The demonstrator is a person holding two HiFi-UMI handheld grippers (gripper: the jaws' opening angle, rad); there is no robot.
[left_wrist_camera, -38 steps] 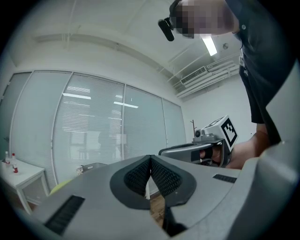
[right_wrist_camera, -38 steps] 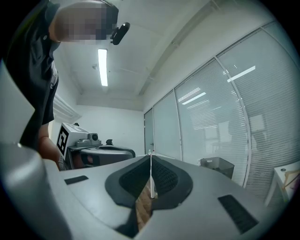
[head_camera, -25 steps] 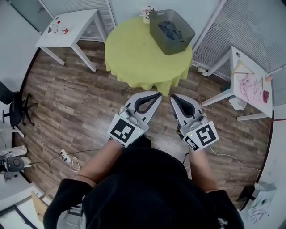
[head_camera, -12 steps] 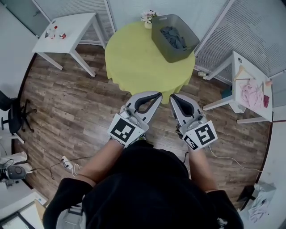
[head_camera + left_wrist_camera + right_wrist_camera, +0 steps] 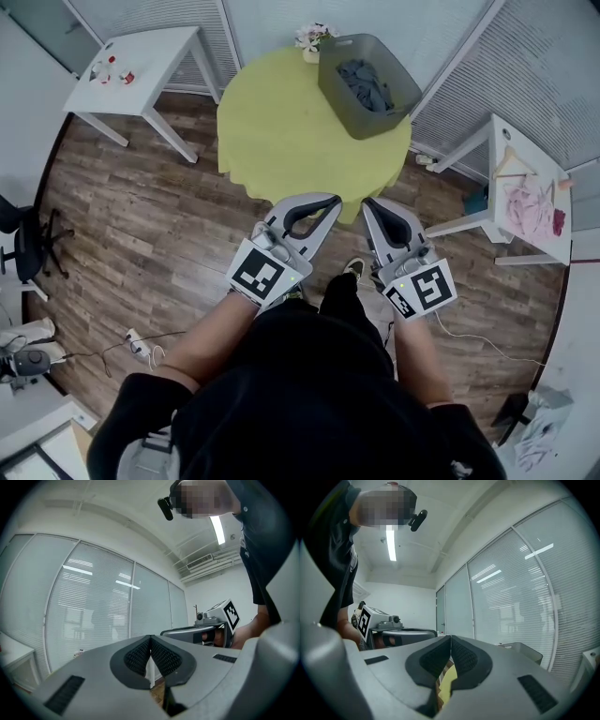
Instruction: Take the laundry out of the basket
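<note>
A grey laundry basket (image 5: 392, 97) stands on the far right part of a round table with a yellow-green cloth (image 5: 291, 122). Dark grey-blue laundry (image 5: 364, 79) lies inside it. Both grippers hover over the wooden floor just short of the table's near edge, well away from the basket. My left gripper (image 5: 332, 198) is shut with nothing in it, its ribbed pads (image 5: 140, 654) meeting at the tip. My right gripper (image 5: 367, 202) is likewise shut and empty. In the right gripper view the basket (image 5: 523, 651) shows low at the right, beyond the shut right gripper (image 5: 450, 638).
A small vase of flowers (image 5: 310, 39) stands beside the basket. A white table (image 5: 150, 49) with small items is at the far left. Another white table (image 5: 525, 150) at the right holds pink cloth (image 5: 528, 201) and a hanger. An office chair (image 5: 28, 234) and floor cables (image 5: 142, 334) lie left.
The view has shifted forward a little toward the table, and a foot now shows between the grippers. Both grippers stay shut and hold their places side by side.
</note>
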